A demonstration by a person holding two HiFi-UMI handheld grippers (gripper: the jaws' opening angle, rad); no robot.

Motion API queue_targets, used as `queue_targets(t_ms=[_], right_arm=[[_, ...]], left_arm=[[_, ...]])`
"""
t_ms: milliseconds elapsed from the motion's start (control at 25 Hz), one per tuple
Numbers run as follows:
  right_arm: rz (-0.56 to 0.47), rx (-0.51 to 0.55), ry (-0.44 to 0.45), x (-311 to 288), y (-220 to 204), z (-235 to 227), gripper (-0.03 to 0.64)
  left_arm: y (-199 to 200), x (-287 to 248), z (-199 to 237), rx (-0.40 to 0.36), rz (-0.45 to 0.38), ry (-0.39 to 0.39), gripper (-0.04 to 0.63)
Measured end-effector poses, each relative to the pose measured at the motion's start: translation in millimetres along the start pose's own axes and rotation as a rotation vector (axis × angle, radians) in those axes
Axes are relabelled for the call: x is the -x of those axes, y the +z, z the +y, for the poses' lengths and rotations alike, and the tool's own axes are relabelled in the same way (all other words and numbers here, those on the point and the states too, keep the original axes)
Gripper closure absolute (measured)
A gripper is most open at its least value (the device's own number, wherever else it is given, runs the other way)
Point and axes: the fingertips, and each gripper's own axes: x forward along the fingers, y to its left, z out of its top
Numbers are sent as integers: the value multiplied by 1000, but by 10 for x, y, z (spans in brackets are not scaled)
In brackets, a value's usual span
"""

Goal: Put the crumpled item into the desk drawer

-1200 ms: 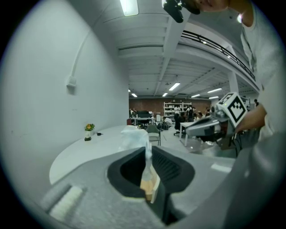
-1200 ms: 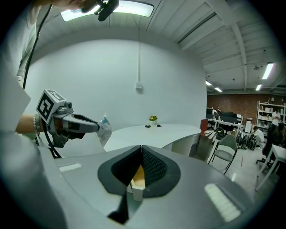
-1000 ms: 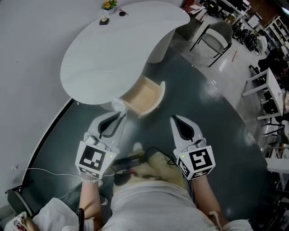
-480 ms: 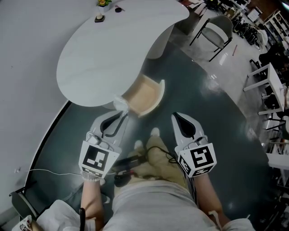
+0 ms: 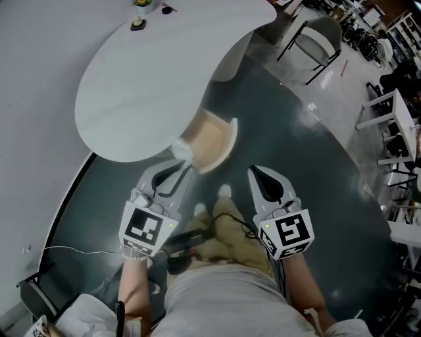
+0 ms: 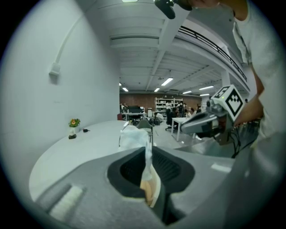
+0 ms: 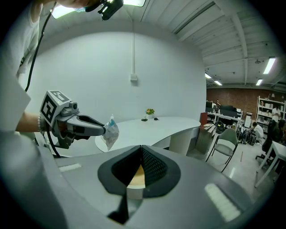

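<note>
Crumpled item (image 5: 182, 150), a whitish wad of film or paper, hangs from the tip of the left gripper (image 5: 176, 170). It is in the air by the near edge of the table and just short of the open drawer, not yet inside it.

The white curved table (image 5: 151, 72) fills the upper part of the head view, bare except for a small flower pot (image 5: 139, 6) at its far end. Below its near edge the drawer (image 5: 231, 135) stands pulled out, and its pale wooden inside looks empty.

The left gripper's fingers (image 6: 127, 172) pinch a thin tail of the item, with the bulk bunched beyond the tips. The right gripper (image 5: 258, 178) is held beside it over the dark floor. Its fingers are pressed together at the tips with nothing between them.

The step in hand looks like the carry to the drawer, and opening the drawer seems done. The next move calls for bringing the left gripper over the drawer's box and lowering the wad below the rim. Only then should the fingers spread. So light a thing may cling to a pad. The right gripper is free to push the drawer shut if that is wanted.
</note>
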Motion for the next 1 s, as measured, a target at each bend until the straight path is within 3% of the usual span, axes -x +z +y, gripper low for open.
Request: queue_targets(t_ms=[400, 1000], right_arm=[[42, -22, 14, -153, -147, -330, 612], [108, -62, 41, -385, -403, -649, 612]], left_arm=[[-270, -451, 14, 29, 81, -24, 554], [-1179, -1134, 124, 123, 252, -48, 552]])
